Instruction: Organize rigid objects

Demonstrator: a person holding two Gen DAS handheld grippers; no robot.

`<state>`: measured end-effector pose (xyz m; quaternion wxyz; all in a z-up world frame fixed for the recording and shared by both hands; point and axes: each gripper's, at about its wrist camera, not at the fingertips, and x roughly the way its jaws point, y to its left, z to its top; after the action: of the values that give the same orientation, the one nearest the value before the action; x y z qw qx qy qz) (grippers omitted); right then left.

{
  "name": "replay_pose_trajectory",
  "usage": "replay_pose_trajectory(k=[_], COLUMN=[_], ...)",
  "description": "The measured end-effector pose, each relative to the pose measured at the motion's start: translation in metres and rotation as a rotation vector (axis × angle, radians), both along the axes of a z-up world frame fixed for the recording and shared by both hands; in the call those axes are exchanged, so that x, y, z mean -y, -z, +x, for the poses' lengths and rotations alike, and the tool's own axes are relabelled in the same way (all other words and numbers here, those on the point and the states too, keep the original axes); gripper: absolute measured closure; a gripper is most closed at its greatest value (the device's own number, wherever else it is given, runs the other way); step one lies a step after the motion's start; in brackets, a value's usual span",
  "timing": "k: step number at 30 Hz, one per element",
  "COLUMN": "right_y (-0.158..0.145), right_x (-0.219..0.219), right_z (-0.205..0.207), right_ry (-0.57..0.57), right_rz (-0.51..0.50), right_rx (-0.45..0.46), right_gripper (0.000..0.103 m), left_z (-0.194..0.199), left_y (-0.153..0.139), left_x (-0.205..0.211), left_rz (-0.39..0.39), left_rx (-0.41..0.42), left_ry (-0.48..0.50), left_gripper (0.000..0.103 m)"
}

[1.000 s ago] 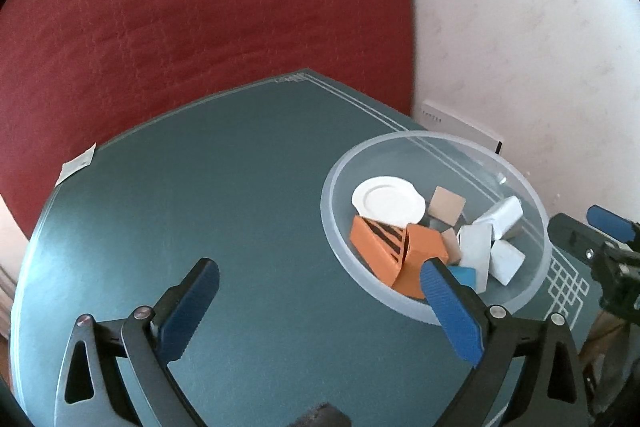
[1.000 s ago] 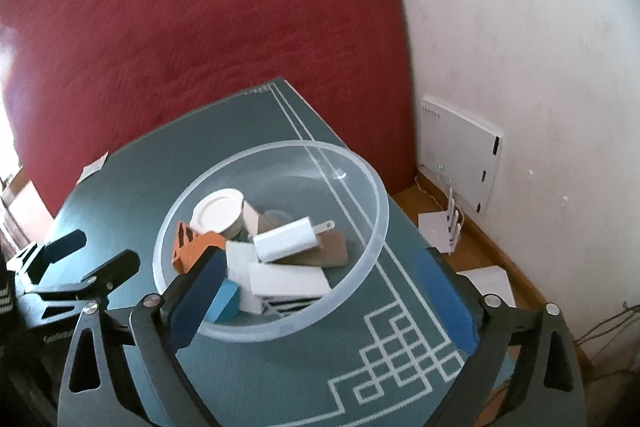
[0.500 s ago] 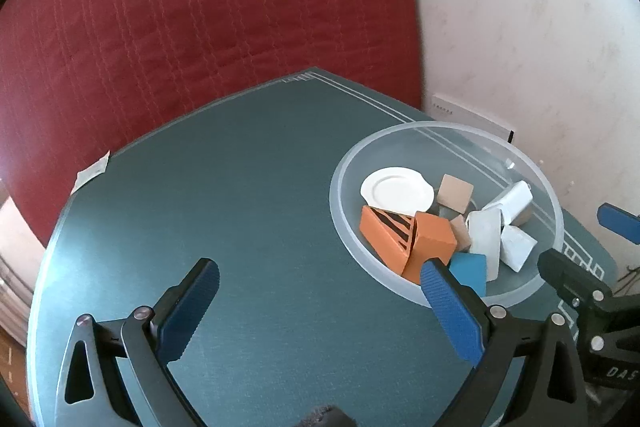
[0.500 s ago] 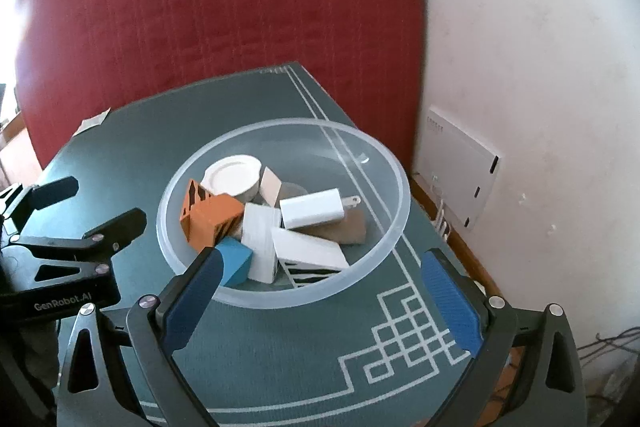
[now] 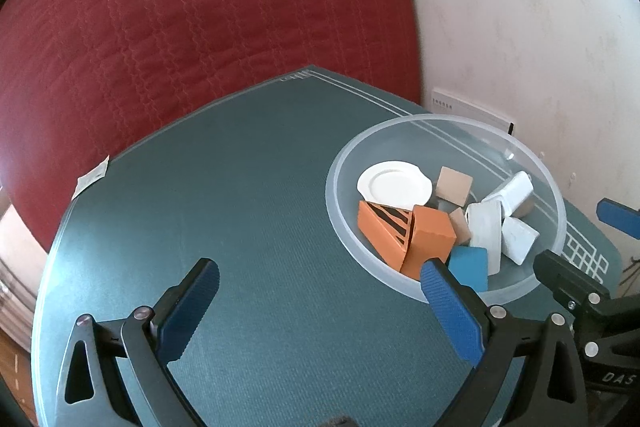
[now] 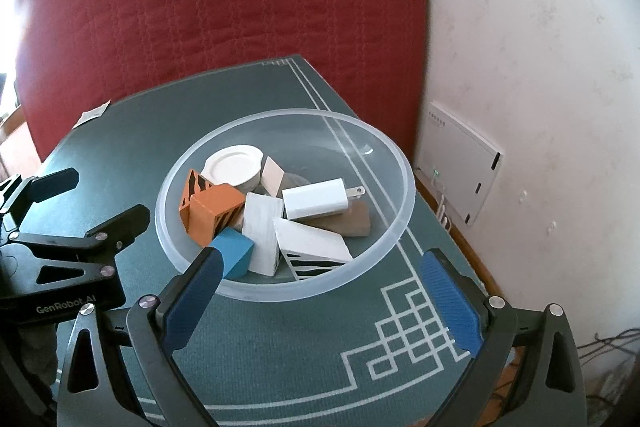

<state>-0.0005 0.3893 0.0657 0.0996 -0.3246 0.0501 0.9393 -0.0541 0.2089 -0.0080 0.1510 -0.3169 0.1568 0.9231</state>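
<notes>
A clear plastic bowl (image 6: pixel 400 163) (image 5: pixel 338 163) stands on the green mat and holds several rigid pieces: a white round lid (image 6: pixel 236 167), an orange striped block (image 6: pixel 210 213), a blue block (image 6: pixel 236 253), white blocks (image 6: pixel 262 229) and a white charger plug (image 6: pixel 314 203). My right gripper (image 6: pixel 318 273) hovers open just in front of the bowl's near rim, holding nothing. My left gripper (image 5: pixel 320 283) is open and empty over bare mat, left of the bowl. In the left wrist view the orange block (image 5: pixel 430 237) and the lid (image 5: pixel 394 185) lie near the bowl's left side.
The green mat (image 6: pixel 280 355) covers a small table against a red quilted backing (image 6: pixel 200 7). A white wall (image 6: pixel 540 67) and a white router box (image 6: pixel 460 179) are on the right. A small paper slip (image 5: pixel 92 177) lies at the mat's far left edge.
Both grippers have drawn back and lifted slightly, so the bowl sits farther ahead in each view. The right gripper swung to face the bowl more squarely. Bowl contents have not moved.
</notes>
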Motion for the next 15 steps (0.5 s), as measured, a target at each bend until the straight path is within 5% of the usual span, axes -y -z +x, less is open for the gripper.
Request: replay_pose_trajectory(k=[15], right_y=[0.0031], right_x=[-0.0006], right_z=[0.0022], right_ry=[-0.002], right_rz=[0.001], right_rx=[0.008], right_gripper=[0.003], left_z=[0.0052], left_y=[0.0028], left_x=[0.0012], left_rz=[-0.01], left_rx=[-0.012], left_ry=[0.006], left_gripper=[0.001])
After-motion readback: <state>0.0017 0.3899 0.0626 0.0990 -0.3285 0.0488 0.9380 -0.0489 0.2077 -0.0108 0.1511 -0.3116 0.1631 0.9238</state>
